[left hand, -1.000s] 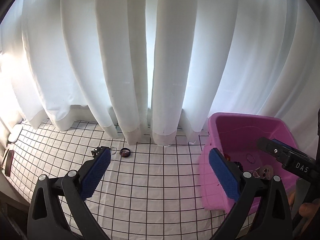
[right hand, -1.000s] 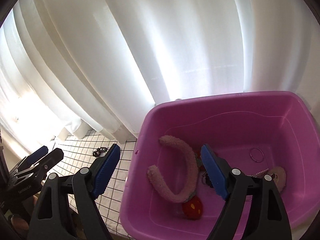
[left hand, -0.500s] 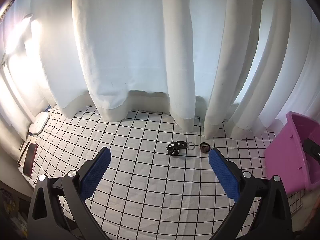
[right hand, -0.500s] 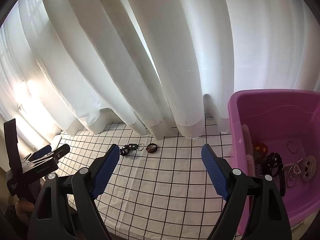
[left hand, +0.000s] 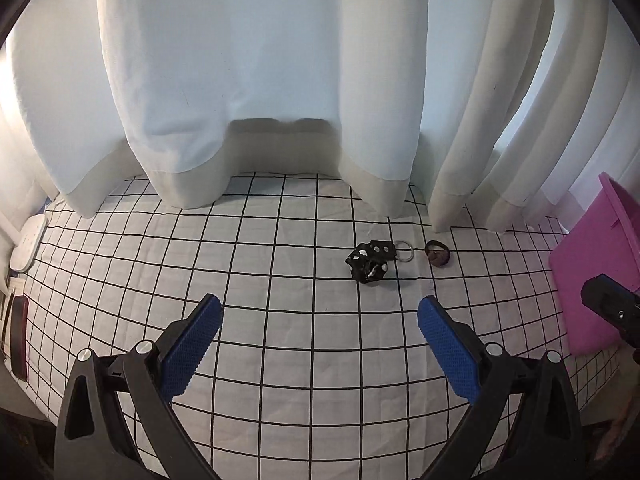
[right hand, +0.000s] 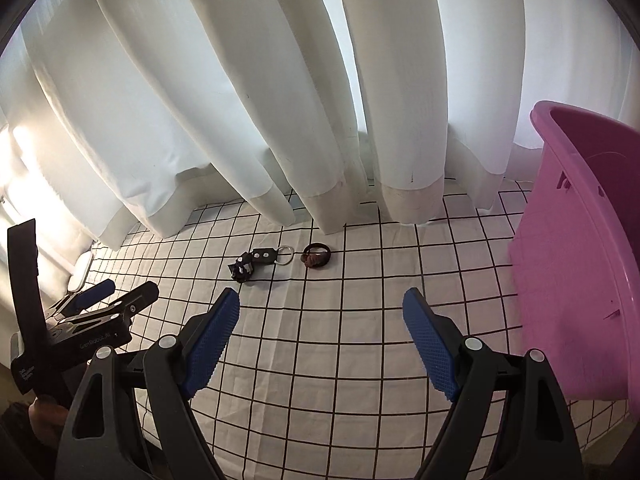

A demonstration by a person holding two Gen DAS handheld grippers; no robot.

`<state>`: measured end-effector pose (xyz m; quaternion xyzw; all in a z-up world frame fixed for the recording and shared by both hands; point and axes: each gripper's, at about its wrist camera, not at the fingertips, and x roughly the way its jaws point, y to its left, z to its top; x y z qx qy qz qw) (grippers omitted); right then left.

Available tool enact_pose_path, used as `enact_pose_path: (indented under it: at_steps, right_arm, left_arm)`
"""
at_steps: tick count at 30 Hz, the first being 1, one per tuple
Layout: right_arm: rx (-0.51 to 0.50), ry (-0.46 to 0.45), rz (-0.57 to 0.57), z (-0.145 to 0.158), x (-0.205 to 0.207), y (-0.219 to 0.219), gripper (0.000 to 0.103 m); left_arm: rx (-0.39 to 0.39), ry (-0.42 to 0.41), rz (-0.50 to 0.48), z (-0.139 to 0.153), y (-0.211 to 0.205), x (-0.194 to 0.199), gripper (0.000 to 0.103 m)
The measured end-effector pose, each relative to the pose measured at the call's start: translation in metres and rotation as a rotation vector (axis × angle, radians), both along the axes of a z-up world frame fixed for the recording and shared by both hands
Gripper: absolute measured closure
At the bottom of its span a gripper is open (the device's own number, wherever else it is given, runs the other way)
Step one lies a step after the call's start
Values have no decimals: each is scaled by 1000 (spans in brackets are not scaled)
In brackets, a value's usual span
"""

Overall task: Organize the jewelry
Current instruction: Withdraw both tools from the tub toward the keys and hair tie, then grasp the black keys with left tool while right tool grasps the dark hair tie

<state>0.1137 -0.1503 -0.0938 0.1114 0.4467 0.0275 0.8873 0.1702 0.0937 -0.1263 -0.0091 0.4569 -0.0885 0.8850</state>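
Note:
A black keychain piece with white dots (left hand: 369, 264) and a metal ring (left hand: 405, 251) lies on the checked cloth, with a dark brown ring (left hand: 438, 257) just to its right. In the right wrist view the same black piece (right hand: 248, 265) and brown ring (right hand: 317, 259) lie ahead of the fingers. My left gripper (left hand: 319, 322) is open and empty, short of the items. My right gripper (right hand: 322, 316) is open and empty too. The pink bin (right hand: 580, 264) stands at the right, and its side (left hand: 596, 272) shows in the left wrist view.
White curtains (left hand: 280, 80) hang down onto the far edge of the white cloth with a black grid (left hand: 280, 280). A white device (left hand: 28, 244) and a dark flat object (left hand: 18, 328) lie at the left edge. The left gripper (right hand: 92, 308) shows at the right wrist view's left.
Both grippers have swung left and downward, away from the pink bin and toward the items on the cloth. The bin's inside has left both views. Both stay open.

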Motion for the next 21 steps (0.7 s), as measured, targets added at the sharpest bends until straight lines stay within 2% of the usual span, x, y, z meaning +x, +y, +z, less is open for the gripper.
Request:
enact_pose_path:
  at_steps: [11,21]
  right_arm:
    - [-12,49,7,-59,44,2,23]
    - [-95,41,70,-103,81,19,23]
  left_arm:
    - [0,12,1,-46,-22,34,6]
    - [35,-24,-52,-75,-39,51,6]
